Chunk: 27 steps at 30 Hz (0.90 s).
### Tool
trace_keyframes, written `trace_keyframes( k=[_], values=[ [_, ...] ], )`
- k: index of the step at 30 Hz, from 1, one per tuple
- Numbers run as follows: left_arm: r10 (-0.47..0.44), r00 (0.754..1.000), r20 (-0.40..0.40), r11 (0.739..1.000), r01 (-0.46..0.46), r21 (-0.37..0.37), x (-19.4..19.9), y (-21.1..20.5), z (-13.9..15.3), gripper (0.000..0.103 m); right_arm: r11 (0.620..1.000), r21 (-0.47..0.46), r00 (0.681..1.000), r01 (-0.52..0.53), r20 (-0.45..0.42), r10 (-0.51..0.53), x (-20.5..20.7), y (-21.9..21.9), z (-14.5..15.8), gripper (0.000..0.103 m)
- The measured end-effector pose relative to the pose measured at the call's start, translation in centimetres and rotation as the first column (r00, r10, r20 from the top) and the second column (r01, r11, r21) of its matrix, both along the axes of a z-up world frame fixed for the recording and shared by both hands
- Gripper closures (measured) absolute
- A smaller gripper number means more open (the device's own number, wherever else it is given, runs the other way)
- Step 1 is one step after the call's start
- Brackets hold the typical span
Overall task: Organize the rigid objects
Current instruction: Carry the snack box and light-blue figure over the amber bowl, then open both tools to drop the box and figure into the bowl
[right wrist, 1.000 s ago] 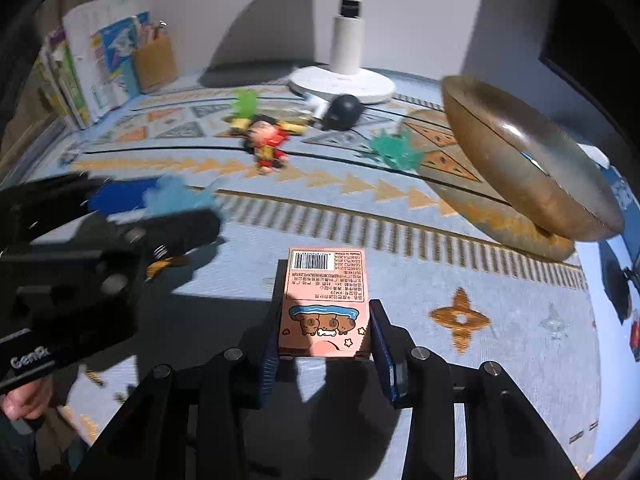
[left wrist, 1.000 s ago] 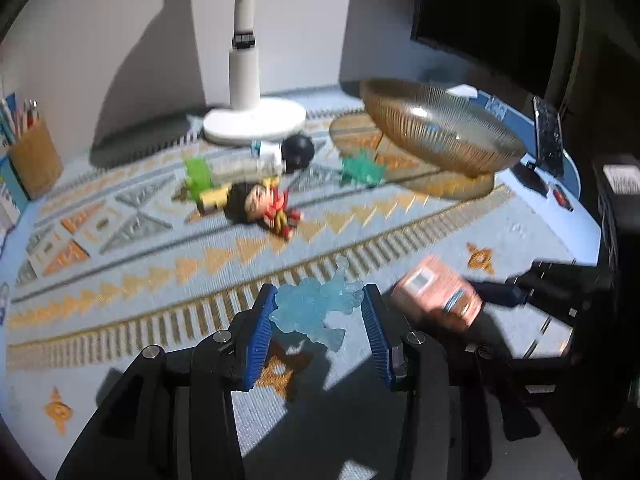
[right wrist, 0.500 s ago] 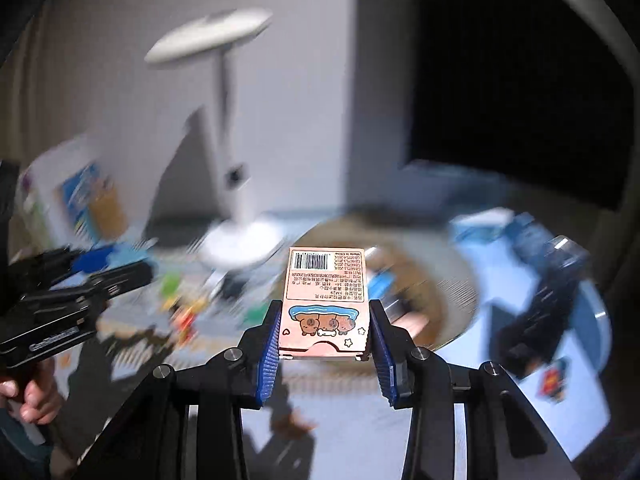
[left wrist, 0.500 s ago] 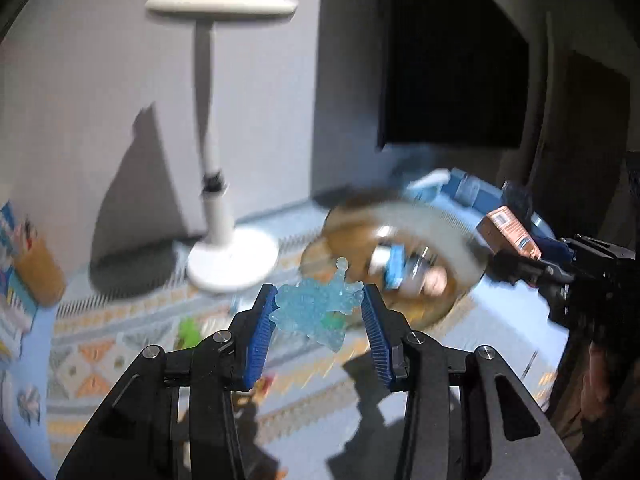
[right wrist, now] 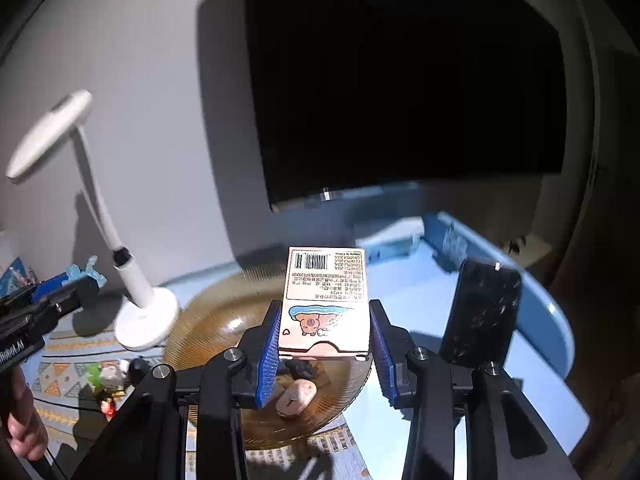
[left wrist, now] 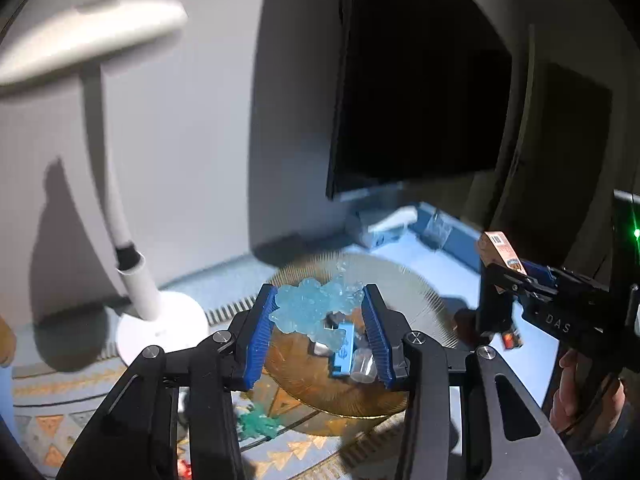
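Observation:
My left gripper (left wrist: 318,326) is shut on a translucent light-blue toy figure (left wrist: 310,308) and holds it in the air over the amber ribbed glass bowl (left wrist: 416,292). My right gripper (right wrist: 324,346) is shut on a pink carton with a barcode and a pig drawing (right wrist: 325,304), held above the same bowl (right wrist: 216,320). The bowl holds small items, among them a blue piece (left wrist: 342,354) and a pink rounded piece (right wrist: 296,396). The right gripper with its carton (left wrist: 500,252) shows at the right of the left wrist view. The left gripper (right wrist: 76,280) shows at the left of the right wrist view.
A white desk lamp (right wrist: 140,312) stands left of the bowl. A dark monitor (right wrist: 400,80) stands behind. A black phone (right wrist: 480,316) leans at the right on the blue table. A green toy (left wrist: 256,424), a black ball (right wrist: 138,366) and a doll (right wrist: 108,392) lie on the patterned mat.
Both grippers have risen from the mat with their objects and moved over the bowl. The views tilted up toward the wall and monitor.

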<state>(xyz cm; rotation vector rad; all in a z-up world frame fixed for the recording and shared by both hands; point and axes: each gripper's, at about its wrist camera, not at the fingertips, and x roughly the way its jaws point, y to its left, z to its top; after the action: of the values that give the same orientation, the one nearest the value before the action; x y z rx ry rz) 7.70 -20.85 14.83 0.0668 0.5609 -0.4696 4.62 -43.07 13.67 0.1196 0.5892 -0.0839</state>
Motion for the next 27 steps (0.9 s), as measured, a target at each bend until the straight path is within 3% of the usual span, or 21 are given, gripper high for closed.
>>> trace_keyframes(
  k=[6,11,12,13,15,17,27],
  values=[
    [-0.011,0.989,-0.15,0.997,0.023,0.074,4.0,-3.3,-6.6,0.062,0.999,0.014,0.987,0.032,-0.157,-0.03,4.2,-0.7,-5.1,0.063],
    [-0.028,0.984,-0.176,0.993,0.047,0.107,4.6,-4.8,-8.6,0.062,0.999,0.008,0.978,0.042,-0.207,-0.04,5.4,-1.3,-6.9,0.063],
    [-0.036,0.984,-0.172,0.993,0.054,0.102,4.7,-4.9,-8.6,0.058,0.999,0.003,0.977,0.036,-0.211,-0.035,5.6,-1.4,-6.9,0.062],
    [-0.044,0.985,-0.167,0.994,0.06,0.093,4.5,-5.0,-8.5,0.043,1.0,0.001,0.975,0.027,-0.219,-0.026,5.8,-1.3,-7.0,0.06],
    [-0.048,0.987,-0.152,0.996,0.059,0.067,4.2,-4.7,-7.8,0.024,1.0,0.006,0.975,0.025,-0.222,-0.023,6.0,-1.6,-6.9,0.041],
    [-0.049,0.992,-0.113,0.998,0.053,0.037,3.5,-3.6,-6.7,0.024,0.999,0.01,0.981,0.051,-0.186,-0.048,5.3,-2.1,-6.1,0.036],
    [0.069,0.996,-0.049,0.991,-0.074,-0.115,-1.6,6.6,-1.9,0.024,0.996,0.09,0.992,0.029,-0.122,-0.018,1.5,-1.2,-2.7,0.032]
  ],
)
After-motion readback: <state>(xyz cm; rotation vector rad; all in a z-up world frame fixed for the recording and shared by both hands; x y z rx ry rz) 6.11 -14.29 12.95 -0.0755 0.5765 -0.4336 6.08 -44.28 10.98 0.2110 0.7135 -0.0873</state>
